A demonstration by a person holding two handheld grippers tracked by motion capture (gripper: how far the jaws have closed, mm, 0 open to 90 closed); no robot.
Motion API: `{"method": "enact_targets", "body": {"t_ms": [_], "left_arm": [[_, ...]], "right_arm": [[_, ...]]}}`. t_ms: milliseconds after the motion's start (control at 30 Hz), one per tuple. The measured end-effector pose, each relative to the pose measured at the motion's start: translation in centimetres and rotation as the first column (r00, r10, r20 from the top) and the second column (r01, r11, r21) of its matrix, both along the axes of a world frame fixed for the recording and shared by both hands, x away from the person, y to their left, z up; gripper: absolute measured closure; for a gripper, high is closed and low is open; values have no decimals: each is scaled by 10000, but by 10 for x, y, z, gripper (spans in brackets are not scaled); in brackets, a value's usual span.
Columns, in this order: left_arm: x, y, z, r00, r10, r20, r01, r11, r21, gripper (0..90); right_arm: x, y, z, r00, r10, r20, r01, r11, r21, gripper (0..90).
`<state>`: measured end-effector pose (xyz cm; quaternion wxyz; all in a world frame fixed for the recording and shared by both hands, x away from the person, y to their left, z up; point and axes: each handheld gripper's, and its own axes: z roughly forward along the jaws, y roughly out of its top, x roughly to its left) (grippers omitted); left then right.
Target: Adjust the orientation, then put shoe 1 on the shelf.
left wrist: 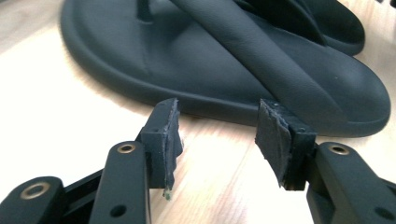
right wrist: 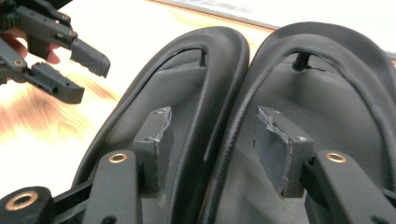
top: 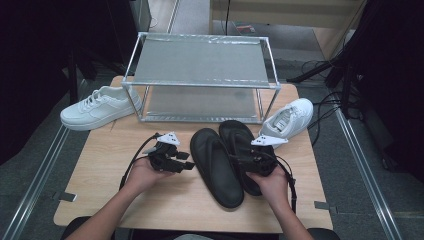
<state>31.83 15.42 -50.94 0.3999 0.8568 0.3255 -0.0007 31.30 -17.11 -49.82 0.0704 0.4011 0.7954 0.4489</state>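
Observation:
Two black flip-flop sandals lie side by side on the wooden table (top: pixel 100 155): the left sandal (top: pixel 215 165) and the right sandal (top: pixel 237 137). My left gripper (top: pixel 186 161) hovers just left of the left sandal (left wrist: pixel 210 60), its jaws open with nothing between them (left wrist: pixel 217 140). My right gripper (top: pixel 235 160) stands over the pair with its jaws open (right wrist: pixel 212 140). The inner edges of the left sandal (right wrist: pixel 187 79) and the right sandal (right wrist: pixel 327 93) lie between the jaws, and the pads are clear of them. The left gripper (right wrist: pixel 79 74) also appears at the top left of the right gripper view.
A metal two-level shelf rack (top: pixel 200 75) stands at the back of the table. One white sneaker (top: pixel 100 107) rests at its left over the table's corner, another white sneaker (top: pixel 287 119) at its right. Bare wood lies in front of the sandals.

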Motion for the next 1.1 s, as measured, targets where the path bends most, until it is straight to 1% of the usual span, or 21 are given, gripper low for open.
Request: {"method": "enact_targets", "body": {"t_ms": [67, 133, 267, 400, 467, 500, 600, 700, 800, 900, 1000, 1100], "left_arm": [[1, 4, 0, 10000, 55, 30, -55, 10000, 53, 476], [2, 8, 1, 9998, 175, 91, -175, 9998, 31, 464], [2, 15, 2, 9992, 368, 151, -367, 9993, -72, 451], [4, 21, 3, 9982, 559, 200, -555, 9983, -160, 446], [4, 24, 3, 9976, 656, 236, -654, 9978, -124, 445], [4, 25, 3, 9977, 644, 193, -641, 9978, -192, 444], [3, 28, 3, 9971, 728, 205, -725, 9972, -185, 442], [3, 30, 3, 9966, 776, 260, -773, 9969, -117, 440], [2, 31, 4, 9960, 846, 291, -842, 9963, -151, 440], [2, 33, 4, 9953, 910, 320, -905, 9957, -178, 440], [2, 35, 4, 9949, 945, 344, -939, 9954, -188, 440], [2, 36, 4, 9949, 957, 316, -949, 9952, -238, 440]], "right_arm": [[-1, 3, -1, 10000, 49, -75, -50, 10000, -30, 465], [-1, 5, -2, 10000, 45, -80, -46, 9999, -119, 447], [-1, 8, -5, 9999, -16, -115, 14, 9999, -147, 415], [0, 12, -7, 9999, -21, -156, 17, 9996, -290, 410], [0, 13, -8, 9999, -48, -163, 43, 9995, -309, 401], [0, 14, -9, 9999, -83, -142, 78, 9992, -382, 400], [1, 16, -10, 9999, -148, -45, 146, 9988, -457, 406], [2, 18, -12, 9997, -204, -121, 198, 9983, -547, 405], [2, 21, -13, 9997, -263, 7, 263, 9974, -676, 407], [3, 22, -15, 9994, -339, -69, 333, 9970, -705, 413], [5, 25, -18, 9993, -385, -31, 381, 9957, -850, 424], [6, 28, -22, 9992, -396, -90, 384, 9938, -1039, 459]]}}
